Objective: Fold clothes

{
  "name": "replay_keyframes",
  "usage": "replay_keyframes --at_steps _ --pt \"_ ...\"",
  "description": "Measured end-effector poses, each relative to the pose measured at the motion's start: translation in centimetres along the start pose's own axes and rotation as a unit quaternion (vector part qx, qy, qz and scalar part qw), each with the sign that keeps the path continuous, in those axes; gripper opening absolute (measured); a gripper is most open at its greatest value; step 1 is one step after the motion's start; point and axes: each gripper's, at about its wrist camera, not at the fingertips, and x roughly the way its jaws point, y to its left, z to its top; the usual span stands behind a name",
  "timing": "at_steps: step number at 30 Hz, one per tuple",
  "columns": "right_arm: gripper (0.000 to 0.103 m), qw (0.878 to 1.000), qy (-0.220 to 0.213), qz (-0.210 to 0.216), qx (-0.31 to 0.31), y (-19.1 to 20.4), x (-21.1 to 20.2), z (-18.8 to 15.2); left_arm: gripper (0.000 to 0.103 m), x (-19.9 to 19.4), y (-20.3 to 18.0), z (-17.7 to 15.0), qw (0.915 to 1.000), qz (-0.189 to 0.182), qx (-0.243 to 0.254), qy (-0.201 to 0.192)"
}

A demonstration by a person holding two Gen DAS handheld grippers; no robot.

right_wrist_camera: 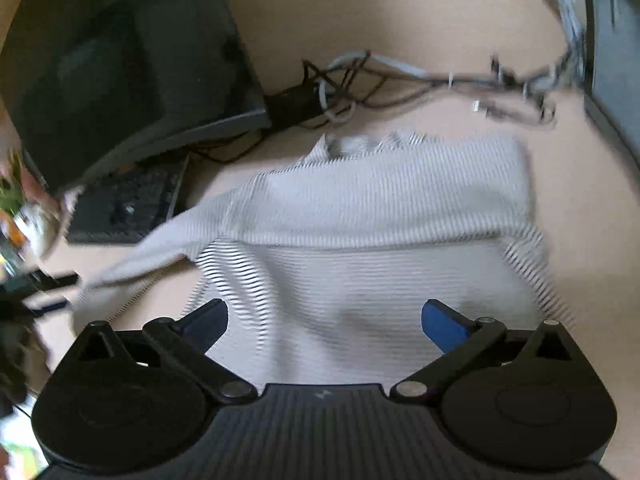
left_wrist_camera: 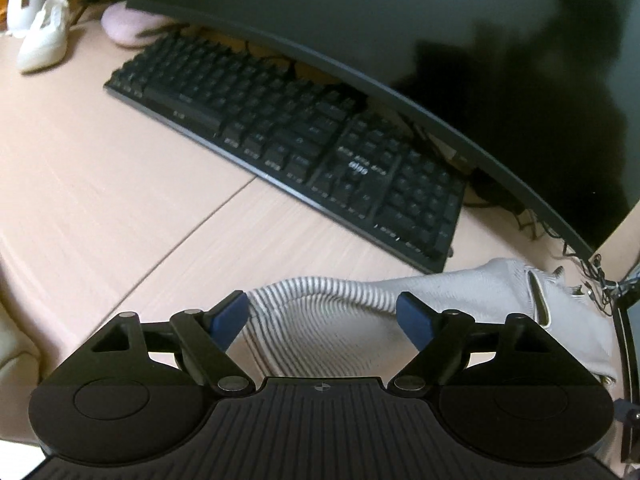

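My left gripper [left_wrist_camera: 322,316] has its blue-padded fingers [left_wrist_camera: 230,318] spread apart, nothing clamped between them. The striped sweater [left_wrist_camera: 340,320] lies on the desk [left_wrist_camera: 80,168] directly ahead of and beneath these fingers; a sleeve runs across the gap between the pads, whether it touches them I cannot tell, and the pale body of the garment bunches to the right of the sweater's sleeve. The black keyboard [left_wrist_camera: 288,140] sits beyond the sweater, near its far edge, and the dark monitor [left_wrist_camera: 400,20] overhangs the keyboard behind that. A white shoe [left_wrist_camera: 44,36] and a pink pouch [left_wrist_camera: 128,26] stand far left of the sweater, past the keyboard's end.

My right gripper [right_wrist_camera: 324,322] is likewise parted, fingers [right_wrist_camera: 444,324] wide and holding nothing. Seen from this side, the sweater [right_wrist_camera: 380,216] spreads across the desk [right_wrist_camera: 580,240] ahead of the fingers, its near part lying between and under them, an upper layer folded across the far half. One sleeve trails left from the sweater toward the keyboard [right_wrist_camera: 128,208]. A tangle of cables [right_wrist_camera: 400,84] lies just beyond the sweater's far edge, and the monitor [right_wrist_camera: 120,60] stands to the sweater's far left. This view is motion-blurred.
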Motion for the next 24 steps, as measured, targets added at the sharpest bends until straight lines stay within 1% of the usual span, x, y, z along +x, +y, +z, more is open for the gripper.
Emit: replay_keyframes --at_steps 2,3,5,6,8,10,11,14,15,18,21,24 --pt "0.103 1.000 0.006 0.006 0.018 0.2 0.6 -0.7 0.084 0.9 -0.2 -0.3 0.9999 0.007 0.004 0.014" --pt "0.103 1.000 0.007 0.002 0.019 0.4 0.8 -1.0 0.083 1.2 -0.2 -0.4 0.9997 0.008 0.006 0.020" --pt "0.103 1.000 0.007 -0.003 0.015 0.8 1.1 -1.8 0.078 1.5 -0.4 -0.6 0.9994 0.013 0.009 0.030" --pt "0.103 1.000 0.008 -0.005 0.014 1.0 1.3 -2.1 0.073 1.6 -0.5 -0.7 0.9993 0.013 0.010 0.032" --pt "0.103 1.000 0.016 -0.005 0.022 1.0 1.7 -2.6 0.069 1.7 -0.6 -0.8 0.9991 0.016 0.014 0.037" --pt "0.103 0.999 0.026 -0.008 0.035 0.8 2.2 -3.1 0.058 1.6 -0.6 -0.7 0.9990 0.010 0.017 0.039" --pt "0.103 0.999 0.025 -0.009 0.035 0.8 2.2 -3.2 0.055 1.6 -0.6 -0.7 0.9990 0.008 0.017 0.040" --pt "0.103 0.999 0.024 -0.015 0.030 0.9 2.4 -3.6 0.037 1.5 -0.4 -0.6 0.9990 0.004 0.018 0.042" --pt "0.103 0.999 0.024 -0.019 0.026 1.1 2.5 -3.6 0.028 1.5 -0.3 -0.5 0.9990 0.004 0.019 0.040" --pt "0.103 0.999 0.021 -0.032 0.003 1.8 2.8 -4.1 0.022 0.8 -0.7 0.4 0.9994 0.001 0.029 0.019" --pt "0.103 0.997 0.021 -0.054 -0.041 2.8 3.2 -5.1 0.020 -0.8 -2.4 2.3 0.9977 -0.005 0.064 -0.025" --pt "0.103 0.992 0.036 -0.081 -0.089 4.0 3.7 -5.5 0.018 -2.8 -4.9 4.6 0.9930 -0.026 0.092 -0.069"
